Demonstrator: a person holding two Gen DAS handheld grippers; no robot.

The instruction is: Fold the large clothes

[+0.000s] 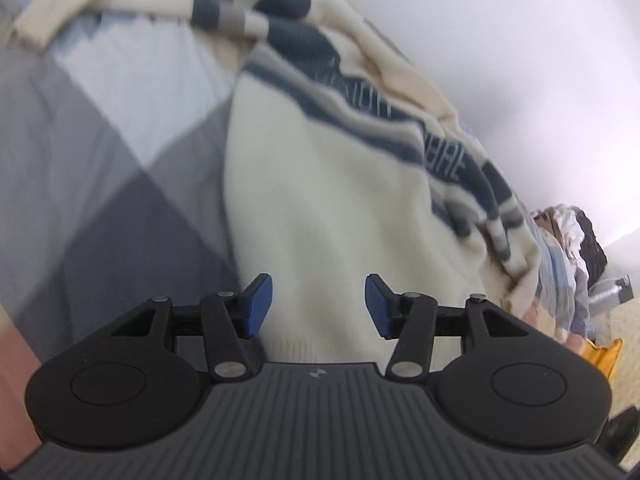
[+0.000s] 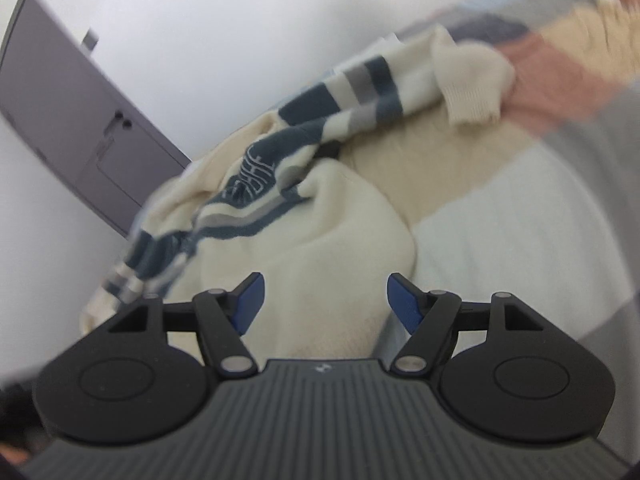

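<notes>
Nearest the left camera, the left gripper [image 1: 319, 305] hangs over the plain cream body of a sweater [image 1: 328, 184], its blue pads [image 1: 259, 306] apart with cloth showing in the gap behind them but not pinched. From the right camera the right gripper [image 2: 324, 303] sits above the same sweater [image 2: 320, 240], near its edge where the cream knit meets a pale patch of the bedspread [image 2: 520, 232].

That sweater is cream knit with dark blue and grey stripes across the chest and sleeves, and some pale lettering in the blue band, too blurred to read. It lies rumpled on a checked bedspread [image 1: 100, 152] of grey, white, tan and pink squares; one sleeve's cuff [image 2: 474, 84] is flung out beyond the body.

Both grippers stand released, jaws spread and empty, gripping nothing.
</notes>
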